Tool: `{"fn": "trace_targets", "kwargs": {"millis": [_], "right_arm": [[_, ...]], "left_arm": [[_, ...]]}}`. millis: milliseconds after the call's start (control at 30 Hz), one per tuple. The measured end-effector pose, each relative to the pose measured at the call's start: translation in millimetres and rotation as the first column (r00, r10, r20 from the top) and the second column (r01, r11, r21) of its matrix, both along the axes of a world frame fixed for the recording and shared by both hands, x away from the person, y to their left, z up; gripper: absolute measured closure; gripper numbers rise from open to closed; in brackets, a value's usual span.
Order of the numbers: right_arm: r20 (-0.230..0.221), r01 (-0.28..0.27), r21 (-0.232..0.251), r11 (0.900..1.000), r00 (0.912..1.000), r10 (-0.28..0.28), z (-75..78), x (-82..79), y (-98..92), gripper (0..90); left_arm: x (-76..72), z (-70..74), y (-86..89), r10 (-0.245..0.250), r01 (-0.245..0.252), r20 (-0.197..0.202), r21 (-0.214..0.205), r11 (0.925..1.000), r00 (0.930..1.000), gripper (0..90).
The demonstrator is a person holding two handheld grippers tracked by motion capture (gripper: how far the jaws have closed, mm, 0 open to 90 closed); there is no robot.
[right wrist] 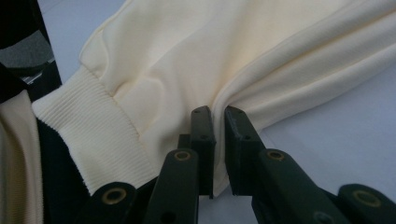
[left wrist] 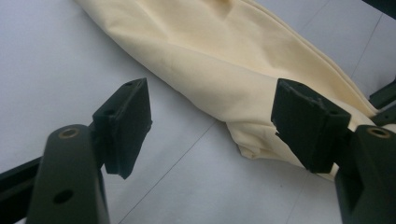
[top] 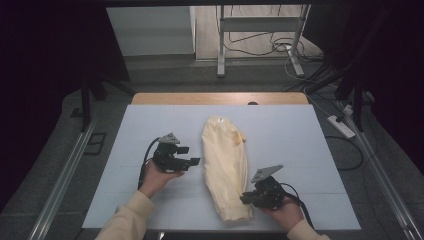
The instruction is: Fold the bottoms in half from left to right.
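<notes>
The cream garment lay folded into a long, narrow bundle on the white bench, its long axis running from the upper centre of the high view down to the lower centre, ribbed hem end nearest the person. The right claw sat at the lower right of that bundle, touching its near end; in the right gripper view its jaws stood pressed almost together, pinching a fold of the fabric beside the ribbed band. The left claw hovered just left of the bundle's middle, jaws spread and holding nothing, with the cloth lying ahead of them. The right claw was therefore the engaged one; the left would have needed to travel rightward to reach the edge.
</notes>
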State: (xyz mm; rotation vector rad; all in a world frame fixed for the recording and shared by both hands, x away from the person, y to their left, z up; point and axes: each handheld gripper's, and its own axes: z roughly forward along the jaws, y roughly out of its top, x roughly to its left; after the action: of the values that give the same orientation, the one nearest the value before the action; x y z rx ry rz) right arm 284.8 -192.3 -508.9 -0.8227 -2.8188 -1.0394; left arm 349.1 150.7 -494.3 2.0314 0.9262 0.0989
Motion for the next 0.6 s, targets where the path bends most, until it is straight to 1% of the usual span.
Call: {"fn": "trace_targets", "kwargs": {"millis": [67,167,233,600], "right_arm": [[0.003,-0.008,0.002,1.0,1.0,0.008,-0.1,-2.9,3.6,81.9],[0.02,-0.026,-0.005,0.9997,0.9995,0.026,0.0,-6.8,9.1,81.9],[0.027,-0.029,-0.001,0.9996,0.9992,0.029,-0.1,-8.9,12.2,81.8],[0.046,-0.042,0.002,0.9991,0.9981,0.042,-1.3,-11.9,16.5,81.7]], "left_arm": [[0.2,-0.1,0.0,-0.002,0.002,0.0,0.003,1.0,1.0,28.6],[0.1,0.0,-0.3,0.0,0.0,0.0,0.001,1.0,1.0,28.6],[0.0,0.1,-0.3,-0.001,0.001,0.001,0.003,1.0,1.0,28.6],[0.0,0.1,-0.6,-0.001,0.001,0.001,0.005,1.0,1.0,28.5]]}}
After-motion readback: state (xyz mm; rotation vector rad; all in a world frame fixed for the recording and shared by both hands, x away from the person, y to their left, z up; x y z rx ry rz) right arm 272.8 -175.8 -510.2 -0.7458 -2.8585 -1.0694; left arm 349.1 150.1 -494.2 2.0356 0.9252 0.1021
